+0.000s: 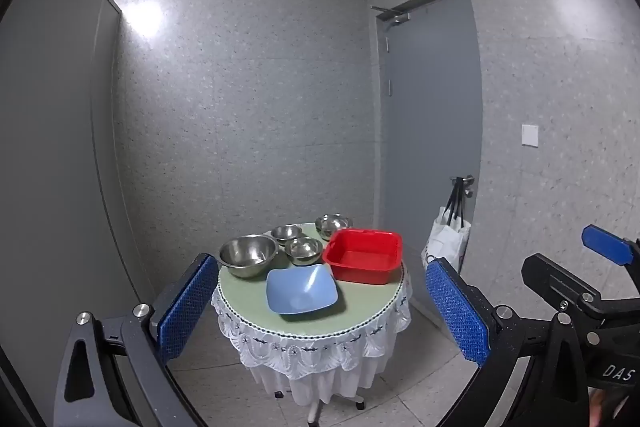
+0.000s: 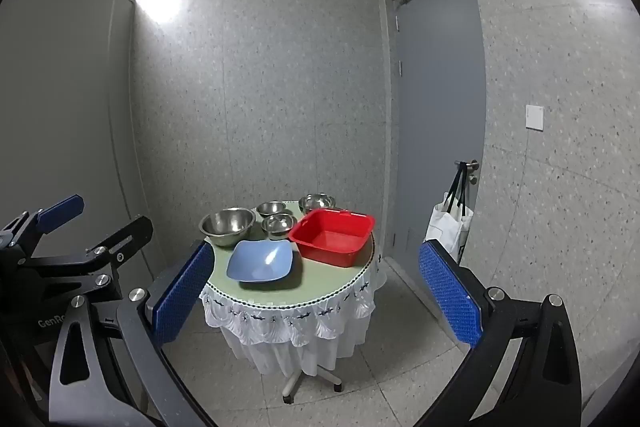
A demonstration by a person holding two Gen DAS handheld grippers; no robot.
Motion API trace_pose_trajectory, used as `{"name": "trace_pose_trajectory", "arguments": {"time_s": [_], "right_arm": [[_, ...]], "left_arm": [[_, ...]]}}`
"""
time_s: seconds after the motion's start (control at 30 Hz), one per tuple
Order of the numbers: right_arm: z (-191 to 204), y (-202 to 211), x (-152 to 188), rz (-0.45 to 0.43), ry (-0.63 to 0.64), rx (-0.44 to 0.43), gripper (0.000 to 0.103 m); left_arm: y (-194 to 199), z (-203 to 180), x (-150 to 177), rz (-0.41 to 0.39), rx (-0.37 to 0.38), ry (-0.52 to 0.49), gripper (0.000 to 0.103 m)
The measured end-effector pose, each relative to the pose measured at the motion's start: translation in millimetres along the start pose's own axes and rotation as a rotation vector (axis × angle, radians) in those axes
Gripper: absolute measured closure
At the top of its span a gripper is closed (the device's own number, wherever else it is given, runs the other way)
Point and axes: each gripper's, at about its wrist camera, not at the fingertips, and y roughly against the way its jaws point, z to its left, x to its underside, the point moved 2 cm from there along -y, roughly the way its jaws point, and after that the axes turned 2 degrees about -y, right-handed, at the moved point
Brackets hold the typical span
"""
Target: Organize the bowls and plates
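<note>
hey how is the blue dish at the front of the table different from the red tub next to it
The blue dish is shallow with sloping sides and curved-in edges; the red tub is deep with steep walls. The blue dish sits at the front of the round table; the red tub sits further back and to the right. The tub also looks larger. Both are squarish, look like plastic, upright and empty.

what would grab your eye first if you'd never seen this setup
The red tub at the right of the small round table stands out most. The blue square dish sits at the front edge, with four steel bowls behind and left. Both pairs of jaws stand wide open, short of the table.
</note>
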Motion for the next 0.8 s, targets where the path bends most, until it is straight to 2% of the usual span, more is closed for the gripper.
{"name": "trace_pose_trajectory", "arguments": {"time_s": [0.43,0.8], "right_arm": [[16,-3,4,0.022,0.024,0.001,0.000],[15,4,7,0.031,0.020,0.005,0.000]], "left_arm": [[8,3,-1,0.019,0.000,0.007,0.001],[13,4,0,0.031,0.002,0.012,0.000]]}}
